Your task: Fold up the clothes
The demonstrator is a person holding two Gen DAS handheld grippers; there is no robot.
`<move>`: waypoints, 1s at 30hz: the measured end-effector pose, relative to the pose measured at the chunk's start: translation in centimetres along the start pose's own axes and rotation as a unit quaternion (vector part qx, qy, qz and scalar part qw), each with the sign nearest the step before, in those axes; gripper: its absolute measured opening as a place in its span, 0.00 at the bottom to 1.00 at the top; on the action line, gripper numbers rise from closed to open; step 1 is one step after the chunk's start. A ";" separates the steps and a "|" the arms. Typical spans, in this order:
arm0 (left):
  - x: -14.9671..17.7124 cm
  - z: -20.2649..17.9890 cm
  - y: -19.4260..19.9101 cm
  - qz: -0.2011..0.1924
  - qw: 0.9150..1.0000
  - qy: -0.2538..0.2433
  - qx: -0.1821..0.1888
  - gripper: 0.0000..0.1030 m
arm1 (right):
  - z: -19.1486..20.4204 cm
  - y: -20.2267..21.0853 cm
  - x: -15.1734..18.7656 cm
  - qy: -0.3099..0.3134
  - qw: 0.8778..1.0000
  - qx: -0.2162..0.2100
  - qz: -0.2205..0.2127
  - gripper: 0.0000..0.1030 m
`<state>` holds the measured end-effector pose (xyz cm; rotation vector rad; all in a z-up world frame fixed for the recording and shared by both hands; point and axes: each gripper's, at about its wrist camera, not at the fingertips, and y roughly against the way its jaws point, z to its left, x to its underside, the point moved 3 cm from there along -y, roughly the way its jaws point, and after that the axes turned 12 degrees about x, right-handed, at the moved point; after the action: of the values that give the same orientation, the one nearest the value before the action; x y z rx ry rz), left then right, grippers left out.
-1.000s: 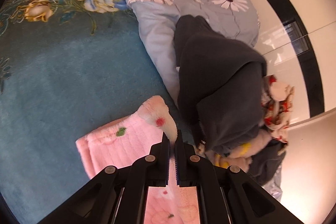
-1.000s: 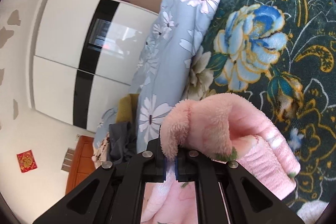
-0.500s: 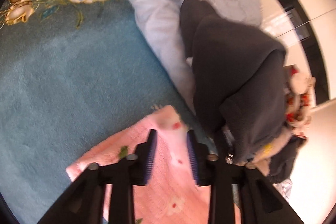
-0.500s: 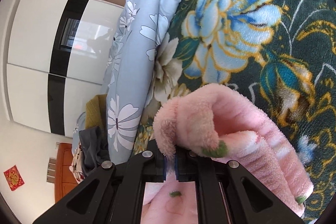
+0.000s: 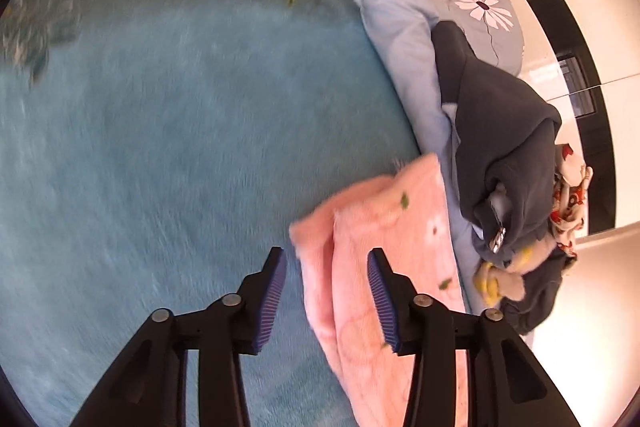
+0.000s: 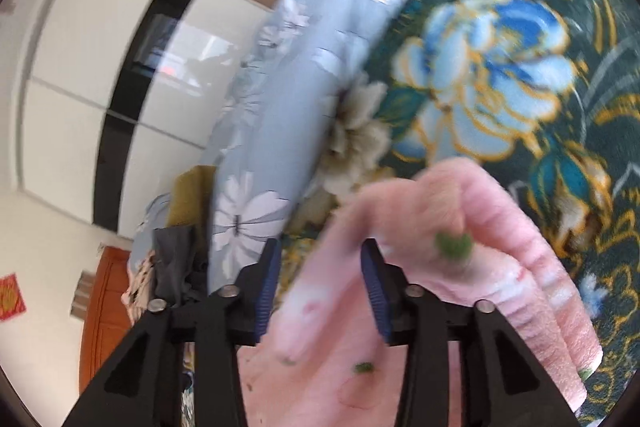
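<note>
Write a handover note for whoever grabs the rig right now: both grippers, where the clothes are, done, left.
Left gripper: fingers opening, nothing pinched; the pink fleece garment lies below it on the blue blanket.
Right gripper: fingers opening, the same garment's bunched fold sits between them, not pressed.
Done: pink piece folded over in layers, being let go.
Left: flatten that raised fold; the dark grey garment and other clothes are heaped, unfolded, on the light floral quilt.
</note>
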<state>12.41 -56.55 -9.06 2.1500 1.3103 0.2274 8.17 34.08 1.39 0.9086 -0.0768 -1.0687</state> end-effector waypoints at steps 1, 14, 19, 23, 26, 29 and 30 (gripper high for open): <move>0.4 0.1 -0.3 0.006 1.000 0.003 0.002 0.52 | 0.4 0.8 0.0 0.012 1.000 -0.003 -0.005 0.47; 0.2 -1.5 -2.7 -0.019 0.998 -0.045 -0.049 0.54 | -10.0 6.8 10.2 -0.078 0.996 0.030 0.023 0.64; -0.2 -1.6 -2.9 -0.045 0.996 -0.050 -0.061 0.44 | -10.9 6.4 11.3 -0.101 0.994 0.032 0.015 0.65; 0.1 -1.8 -3.0 -0.049 0.995 -0.046 -0.072 0.29 | -11.1 5.0 9.9 -0.139 0.990 0.014 -0.003 0.65; 0.2 -2.6 -2.5 -0.055 0.994 -0.056 -0.077 0.14 | -11.4 4.6 8.8 -0.173 0.984 0.021 -0.039 0.64; 0.2 -3.7 -1.3 -0.071 0.994 -0.051 -0.070 0.12 | -11.4 4.3 8.2 -0.193 0.979 0.035 -0.051 0.39; 0.0 -4.2 -0.8 -0.074 0.994 -0.049 -0.063 0.11 | -11.3 4.2 8.0 -0.193 0.979 0.042 -0.050 0.36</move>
<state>10.03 -54.60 -6.17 1.9251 1.3558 0.1378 20.56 35.33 -5.99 0.7751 -0.4049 -1.3351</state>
